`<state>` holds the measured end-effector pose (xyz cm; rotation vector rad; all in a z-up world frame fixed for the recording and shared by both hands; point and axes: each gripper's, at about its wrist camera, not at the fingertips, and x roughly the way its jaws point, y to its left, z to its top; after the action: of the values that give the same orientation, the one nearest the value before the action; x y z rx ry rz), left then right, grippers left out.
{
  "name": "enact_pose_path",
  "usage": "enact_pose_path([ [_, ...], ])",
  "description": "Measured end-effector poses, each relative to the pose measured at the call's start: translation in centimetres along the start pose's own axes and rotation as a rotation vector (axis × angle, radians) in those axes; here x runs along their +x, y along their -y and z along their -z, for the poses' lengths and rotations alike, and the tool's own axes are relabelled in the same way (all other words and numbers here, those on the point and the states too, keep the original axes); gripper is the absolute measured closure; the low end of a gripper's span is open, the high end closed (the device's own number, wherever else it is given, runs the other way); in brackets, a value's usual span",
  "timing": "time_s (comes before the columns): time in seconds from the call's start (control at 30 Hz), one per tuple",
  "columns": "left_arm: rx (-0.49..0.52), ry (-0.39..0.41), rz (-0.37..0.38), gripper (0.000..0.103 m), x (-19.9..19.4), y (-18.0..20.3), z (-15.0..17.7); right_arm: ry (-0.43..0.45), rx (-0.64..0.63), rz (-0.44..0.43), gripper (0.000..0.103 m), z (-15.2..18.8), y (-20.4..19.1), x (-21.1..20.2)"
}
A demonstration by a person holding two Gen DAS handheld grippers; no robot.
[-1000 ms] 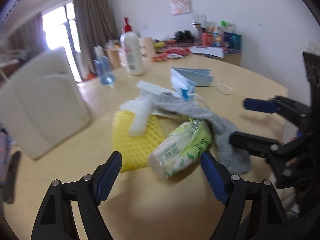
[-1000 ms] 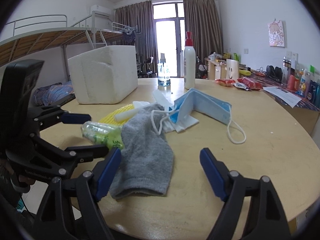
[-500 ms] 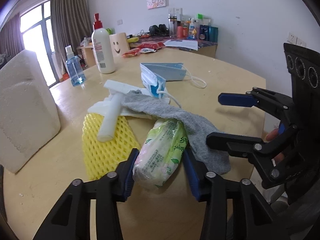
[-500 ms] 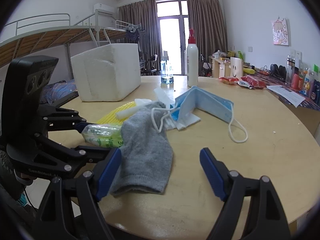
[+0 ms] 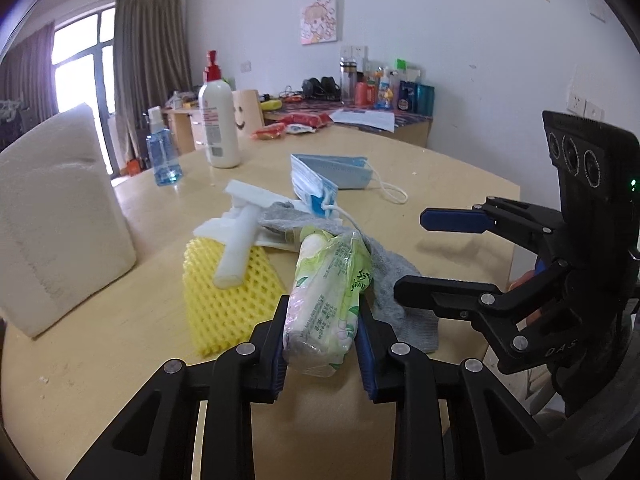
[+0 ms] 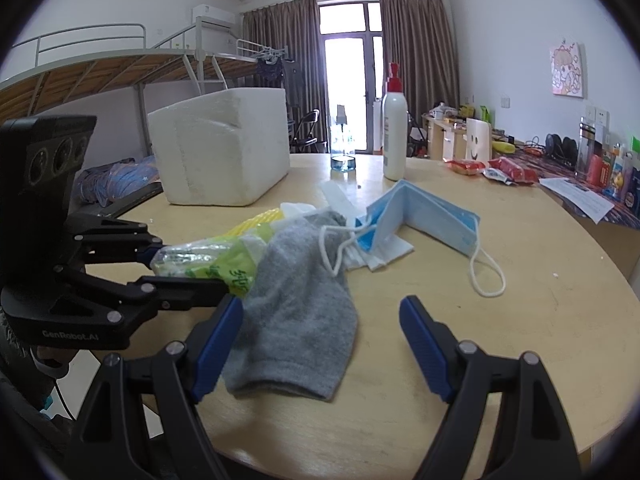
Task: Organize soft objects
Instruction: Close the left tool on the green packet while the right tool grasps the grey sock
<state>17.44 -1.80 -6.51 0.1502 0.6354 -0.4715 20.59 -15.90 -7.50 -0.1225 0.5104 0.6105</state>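
My left gripper [image 5: 322, 344] is shut on a green-and-white tissue pack [image 5: 326, 300], also seen in the right wrist view [image 6: 208, 258]. The pack's far end lies against a grey sock [image 6: 296, 312], which also shows in the left wrist view [image 5: 396, 280]. A yellow foam net [image 5: 228, 300] lies left of the pack with a white foam tube [image 5: 238, 248] across it. Blue face masks [image 6: 420, 220] lie beyond the sock. My right gripper [image 6: 320, 344] is open over the sock's near end, and also appears in the left wrist view [image 5: 436, 256].
A white foam box [image 6: 224, 152] stands at the table's far left. A lotion bottle [image 6: 394, 132] and a small blue spray bottle [image 6: 342, 152] stand at the back. The round table edge [image 6: 600, 260] curves on the right. Cluttered desks line the wall.
My left gripper moved forward and shut on the tissue pack, which now sits raised between its fingers. The right gripper stayed open over the sock.
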Motion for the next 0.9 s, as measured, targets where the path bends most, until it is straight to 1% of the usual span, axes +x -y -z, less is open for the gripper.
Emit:
enact_pose_path([
  [0.1,-0.021,0.025,-0.004,0.072,-1.0,-0.5,0.3,0.000,-0.014,-0.008,0.019,-0.3,-0.7,0.1],
  [0.2,-0.045,0.040,-0.029,0.072,-1.8,-1.0,0.7,-0.010,-0.030,-0.009,0.019,-0.5,-1.4,0.5],
  [0.3,-0.079,0.058,-0.080,0.072,-2.4,-1.7,1.1,-0.026,-0.029,-0.015,0.019,-0.6,-1.7,1.0],
  [0.43,-0.097,0.068,-0.112,0.072,-3.0,-2.3,1.5,-0.050,-0.024,0.009,0.019,-0.8,-1.8,1.6],
  [0.53,-0.096,0.081,-0.123,0.072,-3.5,-2.4,1.8,-0.081,-0.017,0.034,0.019,-0.8,-1.8,2.2],
  [0.57,-0.098,0.088,-0.131,0.072,-3.6,-2.4,1.8,-0.096,-0.021,0.048,0.020,-0.7,-1.8,2.5],
  [0.63,-0.106,0.094,-0.136,0.072,-3.8,-2.5,1.9,-0.118,-0.022,0.043,0.041,-0.6,-2.0,2.9],
  [0.67,-0.109,0.097,-0.136,0.072,-3.9,-2.6,2.0,-0.135,-0.019,0.041,0.044,-0.6,-2.0,3.1],
  [0.73,-0.121,0.109,-0.146,0.072,-4.2,-2.8,2.1,-0.159,-0.018,0.052,0.056,-0.4,-2.0,3.4],
  [0.77,-0.124,0.116,-0.148,0.072,-4.3,-2.8,2.1,-0.161,-0.021,0.049,0.058,-0.3,-2.0,3.4],
  [0.8,-0.125,0.119,-0.150,0.072,-4.4,-2.8,2.2,-0.159,-0.022,0.053,0.064,-0.2,-2.0,3.3],
  [0.83,-0.126,0.125,-0.153,0.072,-4.6,-2.9,2.2,-0.160,-0.018,0.048,0.073,-0.2,-2.1,3.2],
  [0.9,-0.130,0.136,-0.165,0.072,-4.8,-2.9,2.3,-0.164,-0.022,0.038,0.079,-0.2,-2.2,3.0],
])
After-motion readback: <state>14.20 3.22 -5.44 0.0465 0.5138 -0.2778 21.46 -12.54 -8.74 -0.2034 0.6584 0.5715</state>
